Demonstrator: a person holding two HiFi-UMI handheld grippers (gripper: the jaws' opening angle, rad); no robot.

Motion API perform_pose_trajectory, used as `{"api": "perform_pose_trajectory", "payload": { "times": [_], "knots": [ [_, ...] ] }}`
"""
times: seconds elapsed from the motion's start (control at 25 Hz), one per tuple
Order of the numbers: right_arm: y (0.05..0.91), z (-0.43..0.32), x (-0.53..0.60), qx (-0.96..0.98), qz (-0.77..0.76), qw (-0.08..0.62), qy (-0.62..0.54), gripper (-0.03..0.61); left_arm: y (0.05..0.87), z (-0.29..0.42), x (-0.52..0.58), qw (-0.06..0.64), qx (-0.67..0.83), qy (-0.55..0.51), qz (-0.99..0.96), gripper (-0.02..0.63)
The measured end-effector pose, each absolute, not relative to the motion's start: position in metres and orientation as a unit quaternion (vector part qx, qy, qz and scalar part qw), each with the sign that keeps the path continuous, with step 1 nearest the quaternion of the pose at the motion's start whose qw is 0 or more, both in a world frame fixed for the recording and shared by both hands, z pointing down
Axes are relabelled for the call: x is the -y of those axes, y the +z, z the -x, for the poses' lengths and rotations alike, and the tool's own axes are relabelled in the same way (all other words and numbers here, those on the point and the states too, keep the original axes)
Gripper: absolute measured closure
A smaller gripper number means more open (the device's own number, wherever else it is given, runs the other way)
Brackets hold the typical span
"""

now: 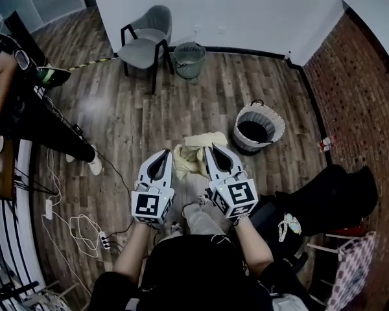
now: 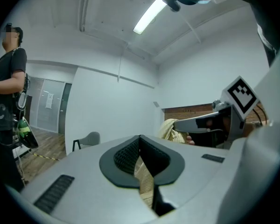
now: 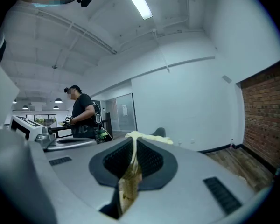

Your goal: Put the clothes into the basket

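OK, cloth axis: the cloth (image 1: 193,155) is strung between the two grippers; its long axis runs roughly 8 to 2 o'clock in the head view, far end toward the basket (image 1: 272,123).
cloth place: held off the floor (image 1: 136,122), ahead of the person's knees; basket well apart from it, at 2 o'clock.
left gripper (image 1: 161,154): jaws closed on a fold of the cloth; a pale strip is pinched between the ribbed pads in the left gripper view.
right gripper (image 1: 214,149): jaws closed on another fold of the same cloth; the strip comes up out of the pad seam.
cloth material: pale yellow, soft, crumpled; bunched near the left gripper, flatter at the right one.
basket: round, upright, white woven wall, dark inside, dark loop handle at the far rim; contents can't be made out.
bin (image 1: 189,60): round, grey-green mesh, at 12 o'clock by the white wall.
chair (image 1: 146,44): grey shell seat, black legs, at 11 o'clock, just beside the bin.
floor: dark wood planks; white cables (image 1: 84,229) at 8 o'clock.
brick wall (image 1: 356,89): red brick, at 3 o'clock.
second person (image 1: 13,102): black clothes, at 9 o'clock.
counts: 1 cloth, 1 basket, 1 bin, 1 chair, 2 grippers, 1 second person.
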State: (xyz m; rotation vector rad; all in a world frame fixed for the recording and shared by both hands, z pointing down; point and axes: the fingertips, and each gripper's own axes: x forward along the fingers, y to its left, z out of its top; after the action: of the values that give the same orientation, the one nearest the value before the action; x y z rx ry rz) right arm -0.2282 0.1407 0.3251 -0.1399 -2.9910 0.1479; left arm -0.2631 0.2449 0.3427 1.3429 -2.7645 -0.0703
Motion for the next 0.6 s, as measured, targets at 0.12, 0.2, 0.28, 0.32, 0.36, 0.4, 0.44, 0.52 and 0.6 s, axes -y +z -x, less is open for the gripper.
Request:
{"api": "perform_pose_trajectory", "payload": {
  "times": [0.12,0.2,0.28,0.32,0.36,0.4,0.44,0.52,0.6],
  "knots": [
    [0.319,0.244,-0.099,0.996,0.033,0.062,0.050,0.548,0.336,0.282,-0.198,0.026,0.891,-0.017,-0.453,0.601],
    [0.314,0.251,-0.074,0.997,0.022,0.053,0.052,0.548,0.330,0.292,-0.170,0.020,0.887,-0.014,-0.462,0.601],
    [0.307,0.256,-0.047,0.998,0.011,0.043,0.051,0.548,0.321,0.299,-0.144,0.012,0.882,-0.014,-0.470,0.601],
    [0.303,0.258,-0.034,0.998,0.005,0.037,0.050,0.548,0.318,0.302,-0.131,0.007,0.880,-0.015,-0.475,0.601],
    [0.299,0.259,-0.022,0.998,-0.002,0.033,0.049,0.548,0.315,0.303,-0.119,0.005,0.877,-0.017,-0.480,0.601],
    [0.297,0.259,-0.011,0.998,-0.009,0.031,0.049,0.548,0.313,0.303,-0.110,0.004,0.875,-0.018,-0.484,0.601],
    [0.296,0.257,0.000,0.998,-0.016,0.032,0.050,0.548,0.312,0.303,-0.101,0.004,0.873,-0.018,-0.488,0.601],
    [0.301,0.254,0.019,0.997,-0.028,0.045,0.057,0.548,0.309,0.303,-0.087,0.004,0.869,-0.014,-0.495,0.601],
    [0.314,0.249,0.033,0.995,-0.039,0.061,0.062,0.548,0.310,0.306,-0.073,0.007,0.864,-0.009,-0.503,0.601]
  ]
}}
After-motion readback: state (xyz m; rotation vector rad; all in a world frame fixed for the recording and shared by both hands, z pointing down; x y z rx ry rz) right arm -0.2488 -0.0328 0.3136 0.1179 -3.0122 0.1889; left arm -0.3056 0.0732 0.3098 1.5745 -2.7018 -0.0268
